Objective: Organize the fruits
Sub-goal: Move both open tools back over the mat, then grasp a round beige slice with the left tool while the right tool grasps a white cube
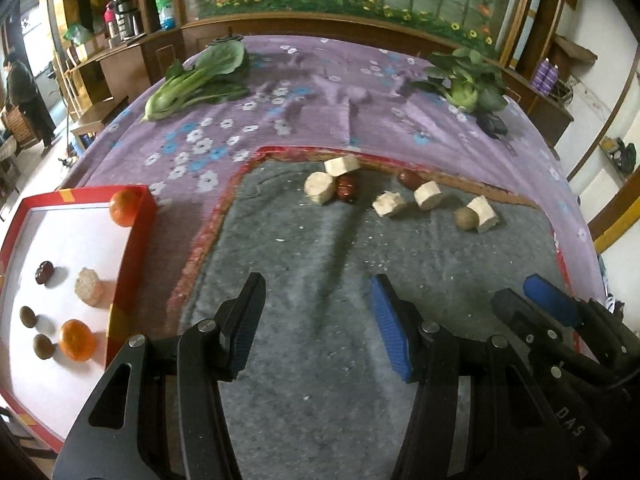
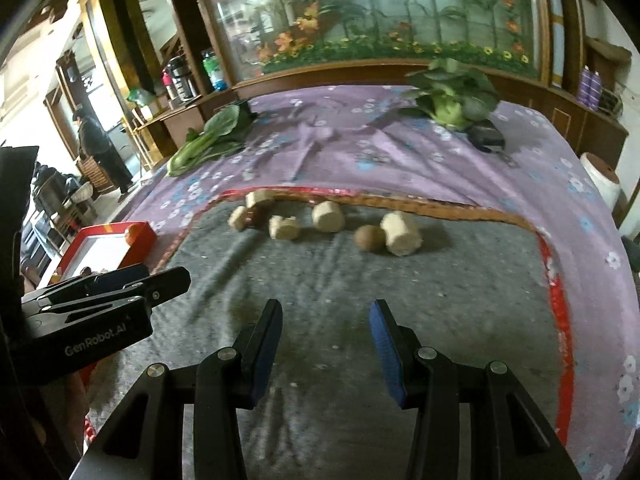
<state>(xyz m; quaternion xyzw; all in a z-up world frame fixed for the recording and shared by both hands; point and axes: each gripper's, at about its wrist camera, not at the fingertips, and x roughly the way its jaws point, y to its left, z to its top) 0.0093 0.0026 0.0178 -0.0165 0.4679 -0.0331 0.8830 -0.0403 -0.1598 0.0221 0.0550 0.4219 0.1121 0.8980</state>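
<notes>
Left gripper [image 1: 316, 304]: lower centre, jaws apart, empty.
Red tray [image 1: 136, 248]: left edge, holding two oranges [image 1: 77, 340], date, pale chunk.
Grey mat [image 1: 320, 248]: centre, scattered pale chunks [image 1: 319, 187].

- Grey felt mat [image 1: 320, 280] is lying bare ahead of both grippers; nothing is standing in the near stretch.
- Left gripper [image 1: 316, 312] and right gripper [image 2: 326, 340] are hanging side by side with jaws apart and empty, crowding each other.
- Row of cut pale chunks [image 1: 428, 195], dark dates [image 1: 346, 188] and a brown round fruit [image 1: 467, 219] is blocking the mat's far edge.
- Red box [image 1: 132, 272] is walling the left side.
- Greens [image 1: 196, 80] are lying well beyond on the purple cloth [image 1: 320, 92].
</notes>
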